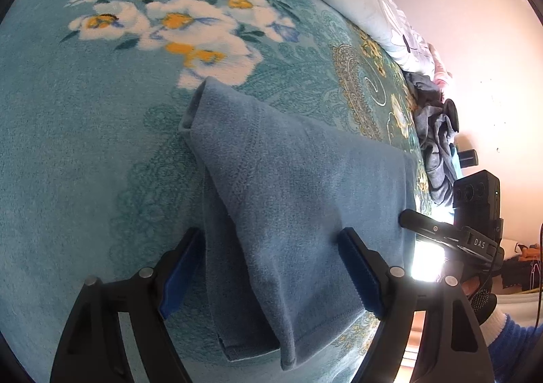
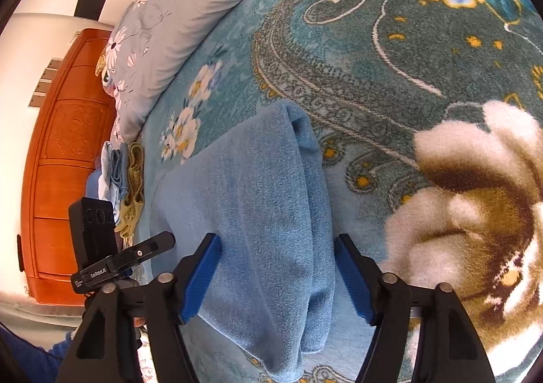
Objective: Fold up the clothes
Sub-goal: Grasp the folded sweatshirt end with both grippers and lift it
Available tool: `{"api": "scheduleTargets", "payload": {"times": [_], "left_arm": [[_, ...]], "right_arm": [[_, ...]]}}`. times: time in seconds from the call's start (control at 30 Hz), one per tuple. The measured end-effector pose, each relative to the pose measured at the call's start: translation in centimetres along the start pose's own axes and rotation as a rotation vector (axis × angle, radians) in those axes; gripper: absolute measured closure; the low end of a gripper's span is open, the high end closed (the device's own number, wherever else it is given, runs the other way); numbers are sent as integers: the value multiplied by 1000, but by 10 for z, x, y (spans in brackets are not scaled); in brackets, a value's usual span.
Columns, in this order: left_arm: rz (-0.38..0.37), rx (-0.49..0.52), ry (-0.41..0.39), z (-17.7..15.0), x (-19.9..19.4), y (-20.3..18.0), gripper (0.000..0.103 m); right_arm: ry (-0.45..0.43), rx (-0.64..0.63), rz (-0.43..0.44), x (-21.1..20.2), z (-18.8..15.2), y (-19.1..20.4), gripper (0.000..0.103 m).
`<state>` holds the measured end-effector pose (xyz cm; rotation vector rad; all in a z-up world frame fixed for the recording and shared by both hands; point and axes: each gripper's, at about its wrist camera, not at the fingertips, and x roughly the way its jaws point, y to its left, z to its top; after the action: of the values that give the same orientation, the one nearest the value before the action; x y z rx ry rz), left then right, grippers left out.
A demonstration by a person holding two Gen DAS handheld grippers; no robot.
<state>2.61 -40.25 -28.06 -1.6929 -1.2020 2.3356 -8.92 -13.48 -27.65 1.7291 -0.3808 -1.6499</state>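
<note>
We hold the left hand-held gripper [image 1: 271, 267] low over the folded blue terry towel [image 1: 288, 179], its two blue-padded fingers spread wide on either side of the cloth, not pinching it. We hold the right hand-held gripper [image 2: 276, 274] the same way at the towel [image 2: 258, 206], jaws apart and straddling the folded layers, pads clear of the fabric as far as we can tell.

The towel lies folded into a long strip on the teal plush bed blanket with white and yellow flowers [image 1: 85, 111], one fold lapping over another.

Beyond the towel, a pale quilt printed with daisies [image 2: 176, 20] runs along the far edge of the blanket. Past the towel's right side a heap of dark grey clothes [image 1: 437, 145] sits on the blanket's edge. Off the towel's left side lies a small stack of folded cloths, pale blue and olive [image 2: 122, 176], with an orange carved wooden headboard [image 2: 68, 152] behind it.
</note>
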Motion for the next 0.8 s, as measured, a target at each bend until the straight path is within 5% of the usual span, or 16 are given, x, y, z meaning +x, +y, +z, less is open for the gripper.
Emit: {"api": "scheduleTargets", "payload": {"times": [0.07,0.27,0.37,0.63,0.8], "left_arm": [[-14,0,8,0,0,0,36],[-42,-22,22,1,2,3,43],[-56,-26,34,-1,4,2,58],[-32,9,19,-3,2,-8,81],[-31,12,7,-3,-5,-10,85]], "right_arm": [[5,0,13,1,1,0,43],[25,6,38,7,3,2,61],[31,10,45,8,4,3,71],[44,-12,26,6,8,10,80],[40,-17,14,-1,9,16,82]]}}
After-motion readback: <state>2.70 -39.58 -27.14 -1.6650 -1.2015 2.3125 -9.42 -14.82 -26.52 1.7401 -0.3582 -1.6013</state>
